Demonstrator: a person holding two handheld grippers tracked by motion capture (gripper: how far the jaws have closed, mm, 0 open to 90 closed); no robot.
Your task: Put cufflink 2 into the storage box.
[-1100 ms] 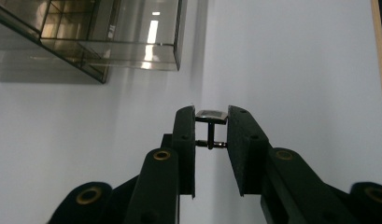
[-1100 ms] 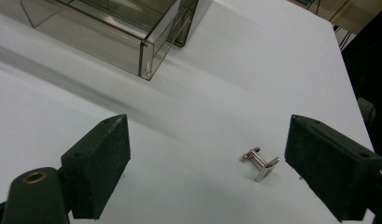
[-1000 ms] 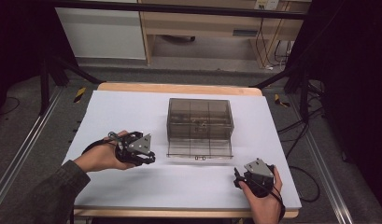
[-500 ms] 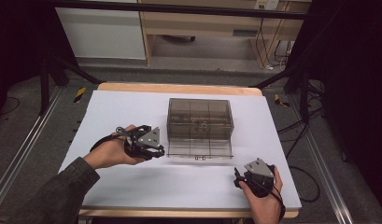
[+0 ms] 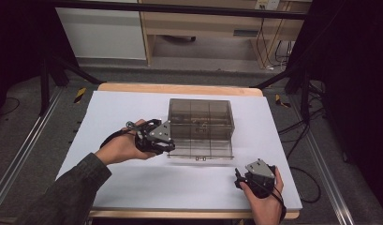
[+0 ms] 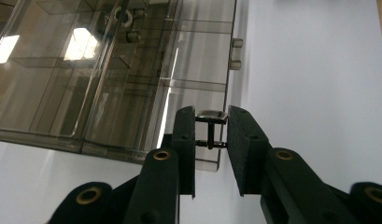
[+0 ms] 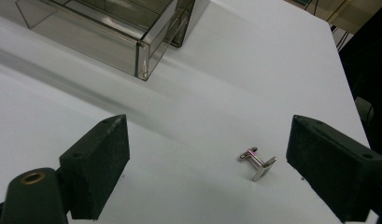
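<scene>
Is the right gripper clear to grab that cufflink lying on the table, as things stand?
Probably yes. The right gripper has its jaws wide open, and the cufflink lies on the bare white table just ahead, between them. Nothing sits in the way; the clear box is well off to one side.

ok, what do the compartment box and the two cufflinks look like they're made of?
Compartment box: smoke-tinted clear plastic, probably acrylic; glossy, dividers show through. Cufflink in the left gripper and cufflink before the right gripper: polished silvery metal, bright glints.
</scene>
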